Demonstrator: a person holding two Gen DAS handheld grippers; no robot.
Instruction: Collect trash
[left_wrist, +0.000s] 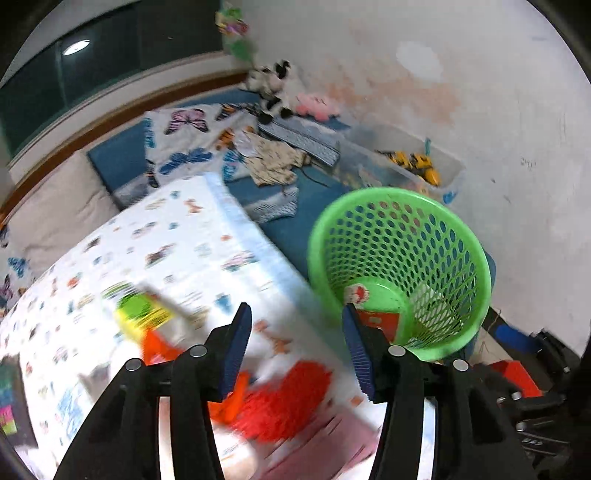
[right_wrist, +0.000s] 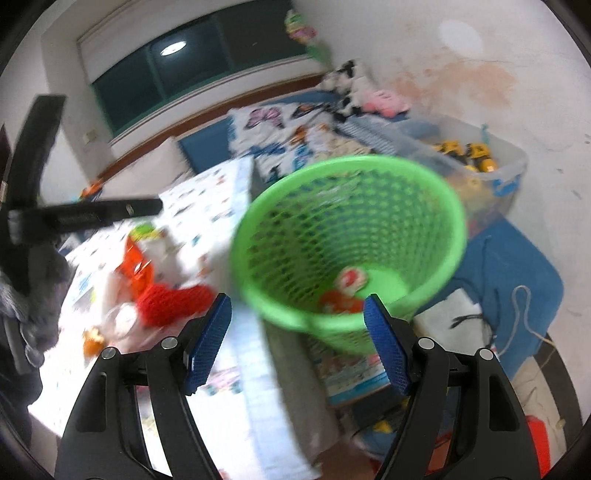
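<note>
Right now both empty: left gripper (left_wrist: 297, 314) half spread, right gripper (right_wrist: 297, 306) wide. Trash: red mesh (right_wrist: 173, 301) and orange wrapper (right_wrist: 136, 266) on the mattress (left_wrist: 207, 236) near its basket-side edge. Risk: clipping the green basket (left_wrist: 400, 269) rim and tipping it. Little room at that edge.

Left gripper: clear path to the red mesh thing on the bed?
Probably yes. The left gripper is open and empty, and the red mesh thing lies uncovered on the bed just below it.
</note>
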